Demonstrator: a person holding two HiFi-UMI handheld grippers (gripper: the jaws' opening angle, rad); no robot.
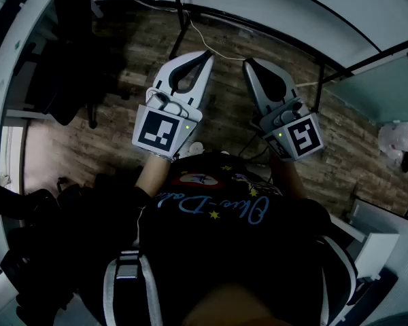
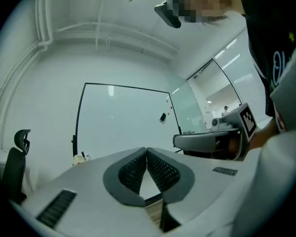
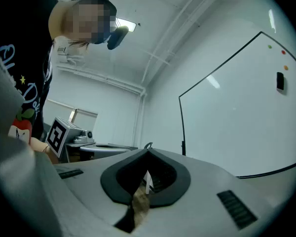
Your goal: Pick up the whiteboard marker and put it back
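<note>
No whiteboard marker shows clearly in any view. In the head view my left gripper [image 1: 209, 55] and right gripper [image 1: 247, 62] are held side by side in front of my chest, above a wooden floor. Both are shut, tips touching, with nothing between them. The left gripper view looks along its shut jaws [image 2: 146, 151] at a whiteboard [image 2: 123, 117] on the far wall. A small pale object with a dark stick [image 2: 80, 157] sits by the board's lower left corner; too small to identify. The right gripper view shows its shut jaws [image 3: 148, 153] and the same whiteboard [image 3: 237, 122] to the right.
A black eraser-like block [image 2: 163, 117] hangs on the board, with small coloured magnets above it. A black office chair [image 2: 15, 162] stands at the left, also in the head view [image 1: 71, 46]. Black board legs [image 1: 180, 19] and a glass partition [image 1: 381, 87] stand ahead.
</note>
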